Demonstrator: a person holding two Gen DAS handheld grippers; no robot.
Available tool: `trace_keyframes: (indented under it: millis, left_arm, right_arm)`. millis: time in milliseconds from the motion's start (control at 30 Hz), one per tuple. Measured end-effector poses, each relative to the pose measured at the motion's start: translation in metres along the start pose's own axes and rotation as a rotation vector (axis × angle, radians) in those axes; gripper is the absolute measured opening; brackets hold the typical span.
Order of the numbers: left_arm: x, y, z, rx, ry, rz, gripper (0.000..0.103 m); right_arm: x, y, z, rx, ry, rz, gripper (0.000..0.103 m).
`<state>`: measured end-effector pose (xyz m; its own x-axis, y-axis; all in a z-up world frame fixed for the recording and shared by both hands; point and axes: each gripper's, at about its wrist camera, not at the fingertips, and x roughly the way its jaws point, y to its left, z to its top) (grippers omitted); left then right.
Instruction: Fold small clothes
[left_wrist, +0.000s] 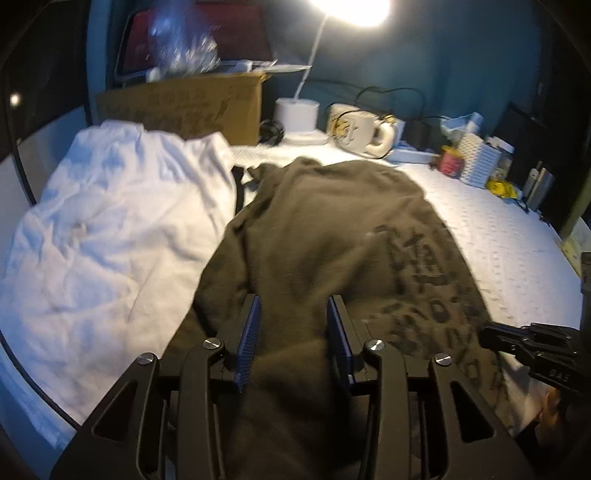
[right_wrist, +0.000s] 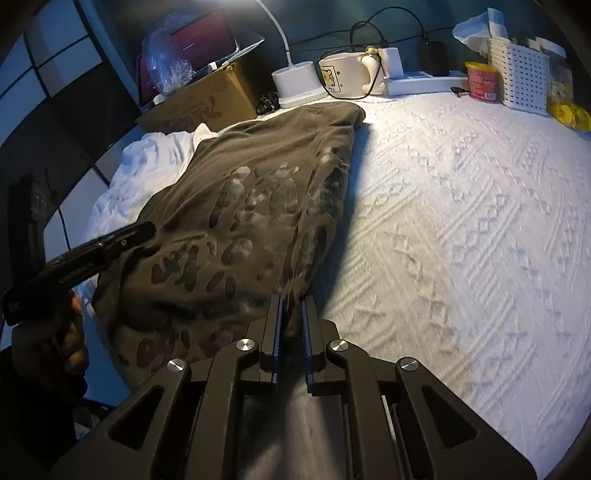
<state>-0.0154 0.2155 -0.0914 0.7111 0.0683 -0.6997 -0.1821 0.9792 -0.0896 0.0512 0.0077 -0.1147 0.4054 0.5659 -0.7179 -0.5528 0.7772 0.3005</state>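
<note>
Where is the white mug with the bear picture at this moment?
In the right wrist view the mug lies on its side at the far edge of the table, between the lamp base on its left and the white power strip on its right.

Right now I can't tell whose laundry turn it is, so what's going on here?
A person with a hand-held gripper in each hand is folding an olive-brown printed shirt on a white bedspread. The right gripper is shut on the shirt's near edge. The left gripper has the shirt's fabric between its pads. A white garment lies beside it.
</note>
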Motion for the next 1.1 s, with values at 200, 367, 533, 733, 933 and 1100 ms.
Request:
trace_keyframes:
  millis: [200,367,533,733,933,1100]
  left_arm:
    - [-0.019,-0.029,0.001,0.065,-0.045,-0.037,0.056]
    - [-0.015,-0.054,-0.001,0.082,-0.008,-0.087,0.056]
    - [-0.011,-0.080,-0.004,0.114,0.015,-0.111,0.057]
    - [-0.011,-0.110,-0.005,0.150,0.007,-0.140,0.082]
    - [-0.002,-0.138,-0.008,0.166,0.035,-0.149,0.084]
    - [-0.010,-0.156,-0.003,0.172,0.007,-0.167,0.084]
  right_arm:
    - [-0.016,0.001,-0.010,-0.026,0.003,-0.040,0.015]
    - [-0.033,-0.014,-0.018,-0.013,-0.013,-0.073,0.026]
    - [-0.056,-0.038,-0.026,0.034,-0.064,-0.114,0.052]
    - [-0.078,-0.073,-0.037,0.104,-0.078,-0.175,0.053]
    - [-0.095,-0.101,-0.052,0.148,-0.077,-0.231,0.053]
    - [-0.113,-0.110,-0.056,0.156,-0.107,-0.259,0.053]
